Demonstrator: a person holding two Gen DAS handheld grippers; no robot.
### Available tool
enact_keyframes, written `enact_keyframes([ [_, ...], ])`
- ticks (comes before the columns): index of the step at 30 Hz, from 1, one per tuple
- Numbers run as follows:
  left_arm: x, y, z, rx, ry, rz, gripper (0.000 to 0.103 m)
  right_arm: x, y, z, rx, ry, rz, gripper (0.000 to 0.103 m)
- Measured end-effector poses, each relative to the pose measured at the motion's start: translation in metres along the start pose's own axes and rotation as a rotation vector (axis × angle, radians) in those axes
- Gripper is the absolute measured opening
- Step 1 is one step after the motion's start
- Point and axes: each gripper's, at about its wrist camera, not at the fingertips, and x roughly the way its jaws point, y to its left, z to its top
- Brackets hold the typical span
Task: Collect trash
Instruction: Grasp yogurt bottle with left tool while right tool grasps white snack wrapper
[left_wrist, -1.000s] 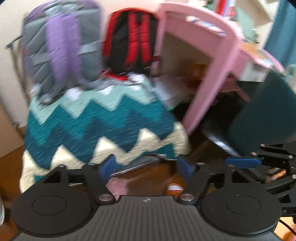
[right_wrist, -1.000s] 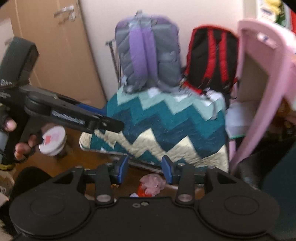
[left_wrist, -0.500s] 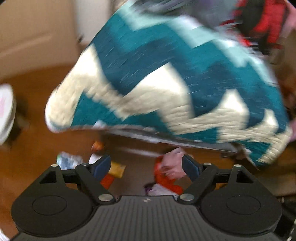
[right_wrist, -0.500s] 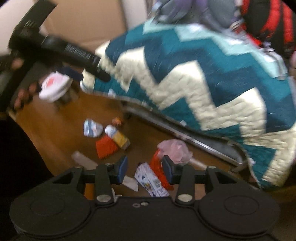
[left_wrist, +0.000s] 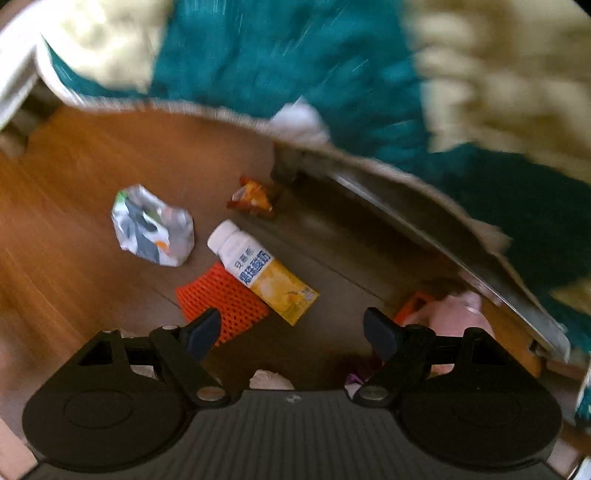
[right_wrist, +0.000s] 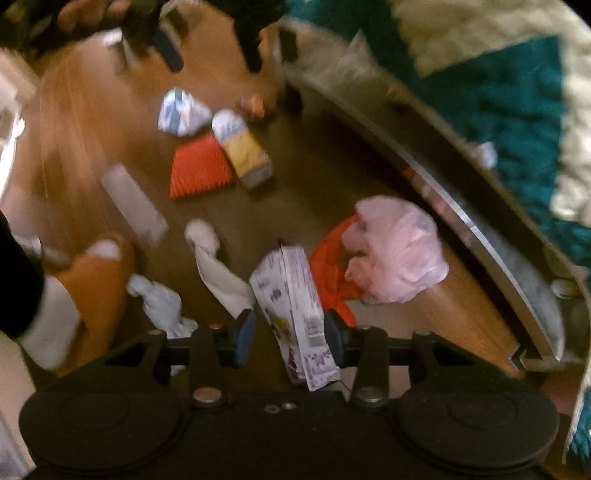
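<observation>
Trash lies scattered on the wooden floor. In the left wrist view my left gripper (left_wrist: 291, 334) is open and empty above a yellow and white drink bottle (left_wrist: 262, 271) lying on an orange mesh sleeve (left_wrist: 221, 299). A crumpled silver wrapper (left_wrist: 153, 225) and an orange snack wrapper (left_wrist: 253, 195) lie farther off. In the right wrist view my right gripper (right_wrist: 289, 338) is open. A white and purple carton (right_wrist: 291, 291) on the floor shows between its fingers, with a gap at the left pad. A pink plastic bag (right_wrist: 395, 251) on a red-orange bag (right_wrist: 328, 266) lies to its right.
A teal and cream zigzag blanket (left_wrist: 332, 55) hangs over a metal bed rail (left_wrist: 424, 229) along the right. White tissues (right_wrist: 210, 254), a clear wrapper (right_wrist: 133, 203) and a person's foot in an orange slipper (right_wrist: 92, 280) are at the left. The left gripper (right_wrist: 212, 55) shows at the top.
Both grippers have dropped toward the floor and tipped downward. The views went from backpacks and the blanket to the trash on the floor. The carton now shows between the right fingers.
</observation>
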Motion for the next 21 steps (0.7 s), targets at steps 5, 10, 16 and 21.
enact_keyframes([
  [5,0.056,-0.001,0.013,-0.022,0.07,0.03,0.084,0.035,-0.003,-0.004,-0.028,0.039,0.015,0.042],
  [10,0.097,0.001,0.017,-0.025,0.107,0.063,0.084,0.06,-0.012,-0.002,-0.023,0.044,0.022,0.042],
  [16,0.13,0.003,0.019,-0.042,0.144,0.07,0.084,0.087,-0.022,0.001,0.008,0.056,0.027,0.042],
  [21,0.151,0.0,0.019,-0.032,0.165,0.07,0.083,0.097,-0.021,0.003,0.004,0.072,0.036,0.042],
])
